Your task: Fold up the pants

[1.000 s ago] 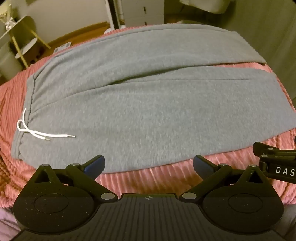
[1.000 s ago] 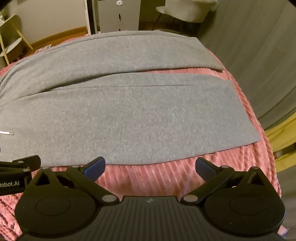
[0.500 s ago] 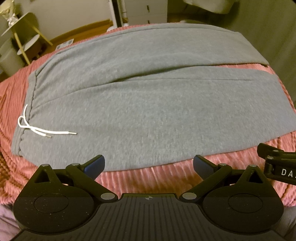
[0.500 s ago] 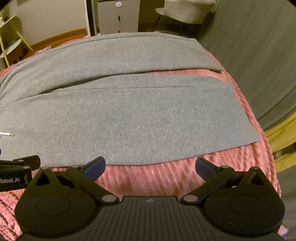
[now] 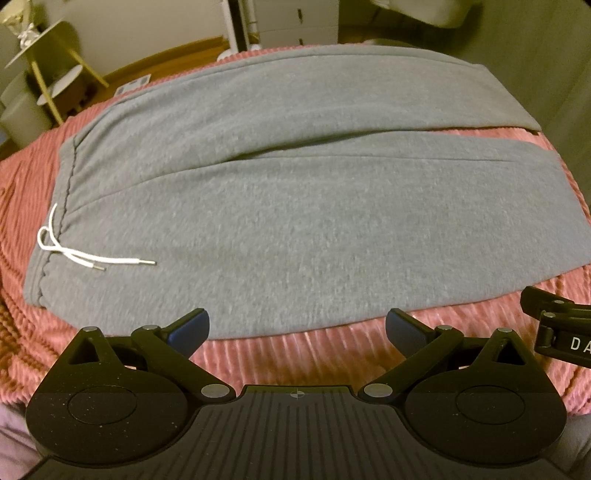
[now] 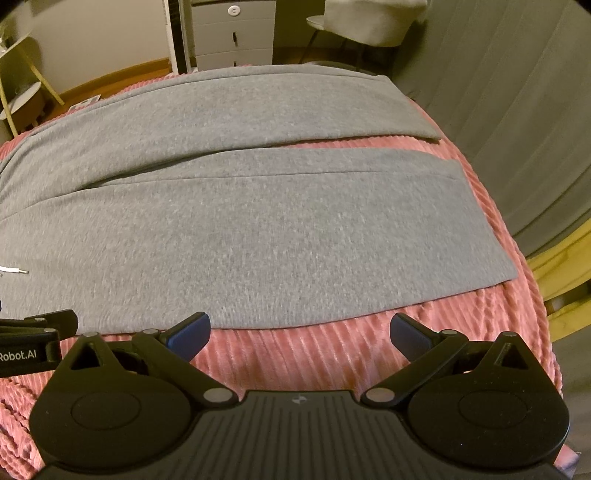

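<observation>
So the grey sweatpants (image 5: 303, 206) are laid out flat across a pink ribbed blanket (image 5: 295, 354), waistband at the left, both legs running off to the right. The far leg sits a bit apart from the near one toward the cuffs, with a sliver of pink showing between them. The white drawstring (image 5: 92, 258) lies loose on the fabric just beside the waistband, both metal-tipped ends pointing right.

The left gripper (image 5: 297, 326) hovers at the near edge of the pants, somewhere around the hip/thigh area, jaws spread wide and holding nothing. Its blue fingertips (image 5: 188, 328) sit right at the fabric's hem line; can't tell if they're actually touching it. The right gripper (image 6: 300, 328) is the same deal further down the near leg: wide apart, empty, tips over the blanket just beside the pants edge (image 6: 258, 240).

Each camera catches the other gripper poking in from the side, so they're near each other, side by side.

In the background there's a grey drawer unit (image 6: 232, 33), a light chair (image 6: 369, 22), a small yellow-legged side table (image 5: 48, 66) and a grey curtain (image 6: 517, 110) on the right.
</observation>
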Available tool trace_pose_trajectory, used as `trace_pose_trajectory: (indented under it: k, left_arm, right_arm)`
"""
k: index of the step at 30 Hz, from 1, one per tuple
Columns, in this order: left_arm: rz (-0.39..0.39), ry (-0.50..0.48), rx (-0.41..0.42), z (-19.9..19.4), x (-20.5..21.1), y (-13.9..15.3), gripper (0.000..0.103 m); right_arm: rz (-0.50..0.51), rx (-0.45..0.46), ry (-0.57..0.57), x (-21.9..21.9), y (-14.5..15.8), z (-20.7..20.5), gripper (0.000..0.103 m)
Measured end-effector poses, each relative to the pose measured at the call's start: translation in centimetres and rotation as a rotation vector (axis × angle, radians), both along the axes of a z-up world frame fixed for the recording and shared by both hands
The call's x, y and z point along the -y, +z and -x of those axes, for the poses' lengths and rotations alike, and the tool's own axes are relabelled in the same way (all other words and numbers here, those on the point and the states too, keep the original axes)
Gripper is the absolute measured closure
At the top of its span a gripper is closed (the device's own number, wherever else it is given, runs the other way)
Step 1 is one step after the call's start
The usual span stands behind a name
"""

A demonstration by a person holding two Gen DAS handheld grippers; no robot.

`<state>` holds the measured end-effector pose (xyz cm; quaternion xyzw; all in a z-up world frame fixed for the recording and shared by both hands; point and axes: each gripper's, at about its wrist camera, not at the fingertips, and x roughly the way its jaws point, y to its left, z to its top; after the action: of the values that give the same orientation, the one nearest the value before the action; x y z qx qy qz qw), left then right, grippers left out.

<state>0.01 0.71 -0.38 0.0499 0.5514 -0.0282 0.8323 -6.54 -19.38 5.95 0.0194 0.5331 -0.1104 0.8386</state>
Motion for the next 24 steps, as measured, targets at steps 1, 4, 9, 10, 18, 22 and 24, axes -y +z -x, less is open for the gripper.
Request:
trace_pose_trajectory:
  k: [1, 4, 9, 10, 18, 22, 24]
  left_arm:
    - [-0.001, 0.002, 0.001, -0.02, 0.0, 0.0, 0.0]
    - [0.003, 0.005, 0.001, -0.05, -0.07, -0.04, 0.0]
    - [0.005, 0.006, 0.001, -0.03, -0.13, -0.07, 0.0]
    - [0.006, 0.006, 0.0, -0.04, -0.13, -0.09, 0.0]
    - [0.008, 0.007, -0.001, -0.11, -0.26, -0.06, 0.0]
    - [0.01, 0.007, -0.001, -0.1, -0.26, -0.06, 0.0]
    - [0.012, 0.009, -0.002, -0.09, -0.31, -0.06, 0.0]
  right_arm:
    - [-0.001, 0.001, 0.0, 0.0, 0.0, 0.01, 0.0]
    - [-0.004, 0.002, 0.003, 0.0, -0.03, 0.01, 0.0]
    - [-0.004, 0.001, 0.007, -0.01, -0.05, -0.01, 0.0]
    - [-0.004, 0.002, 0.007, -0.02, -0.04, 0.01, 0.0]
    - [-0.003, 0.003, 0.005, -0.09, -0.05, 0.07, 0.0]
    - [-0.004, 0.003, 0.006, -0.11, -0.04, 0.07, 0.0]
    - [-0.005, 0.004, 0.006, -0.1, -0.04, 0.11, 0.0]
